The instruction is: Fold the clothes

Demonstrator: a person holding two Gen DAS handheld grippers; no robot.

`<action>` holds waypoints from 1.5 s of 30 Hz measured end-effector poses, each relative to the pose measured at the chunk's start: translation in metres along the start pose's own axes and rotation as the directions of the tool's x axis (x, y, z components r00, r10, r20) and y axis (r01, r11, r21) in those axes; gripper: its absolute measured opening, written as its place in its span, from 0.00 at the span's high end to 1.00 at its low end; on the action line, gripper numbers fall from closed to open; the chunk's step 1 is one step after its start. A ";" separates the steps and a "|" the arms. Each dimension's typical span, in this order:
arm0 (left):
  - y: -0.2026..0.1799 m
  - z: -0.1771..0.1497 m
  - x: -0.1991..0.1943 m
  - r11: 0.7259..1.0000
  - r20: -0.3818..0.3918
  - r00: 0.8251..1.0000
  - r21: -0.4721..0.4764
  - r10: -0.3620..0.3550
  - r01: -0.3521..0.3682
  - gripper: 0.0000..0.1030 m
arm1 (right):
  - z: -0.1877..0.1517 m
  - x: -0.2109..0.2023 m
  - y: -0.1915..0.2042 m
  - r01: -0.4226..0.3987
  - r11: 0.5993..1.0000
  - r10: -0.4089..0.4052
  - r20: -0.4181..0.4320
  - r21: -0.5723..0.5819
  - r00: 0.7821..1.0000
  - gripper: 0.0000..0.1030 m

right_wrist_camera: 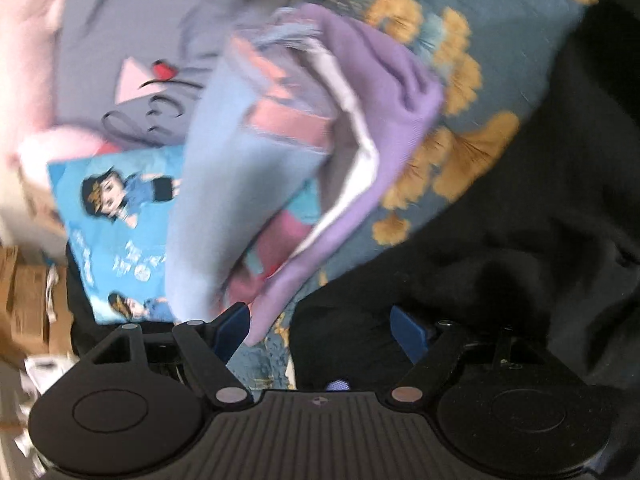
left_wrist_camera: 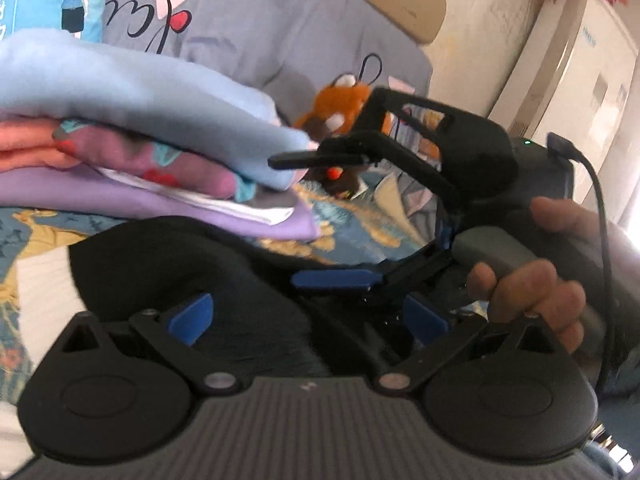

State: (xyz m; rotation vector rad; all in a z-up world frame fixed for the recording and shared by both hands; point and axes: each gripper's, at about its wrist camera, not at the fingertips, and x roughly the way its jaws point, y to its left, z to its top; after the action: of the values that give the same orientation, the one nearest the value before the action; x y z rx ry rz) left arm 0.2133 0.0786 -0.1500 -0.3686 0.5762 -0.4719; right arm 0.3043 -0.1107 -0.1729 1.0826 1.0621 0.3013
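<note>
Your stack of folded pastel garments sits far left on the patterned bedspread, while a crumpled black garment lies near, both grippers' fingers apart, holding nothing.

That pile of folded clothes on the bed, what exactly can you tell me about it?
The stack of folded clothes sits on the blue floral bedspread. From the top it shows a pale blue garment, a salmon-pink layer, a pink patterned piece, a thin white edge and a lilac garment at the bottom. All look like soft fabric, with folded edges roughly aligned. A black garment lies in front of it. The right gripper has its fingers level with the stack's side; contact is unclear.
</note>
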 end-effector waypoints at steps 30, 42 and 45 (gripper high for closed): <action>0.036 0.014 -0.023 0.972 0.088 0.972 -0.107 0.219 -0.210 0.01 | -0.053 -0.083 -0.019 -0.065 0.990 0.077 0.084 -0.128 0.993 0.95; 0.127 0.032 -0.149 0.771 0.342 0.777 -0.576 0.529 -0.271 0.00 | -0.074 -0.060 -0.053 0.055 0.996 -0.052 0.037 -0.075 0.998 0.70; 0.125 0.032 -0.143 0.793 0.341 0.810 -0.565 0.477 -0.229 0.00 | -0.075 -0.077 -0.054 0.036 0.998 -0.033 0.058 -0.048 0.998 0.50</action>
State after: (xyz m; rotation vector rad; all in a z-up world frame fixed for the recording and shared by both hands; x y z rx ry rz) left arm 0.1665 0.2633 -0.1200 -0.8293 0.2680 0.1690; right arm 0.1890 -0.1452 -0.1795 1.0224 1.0163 0.2654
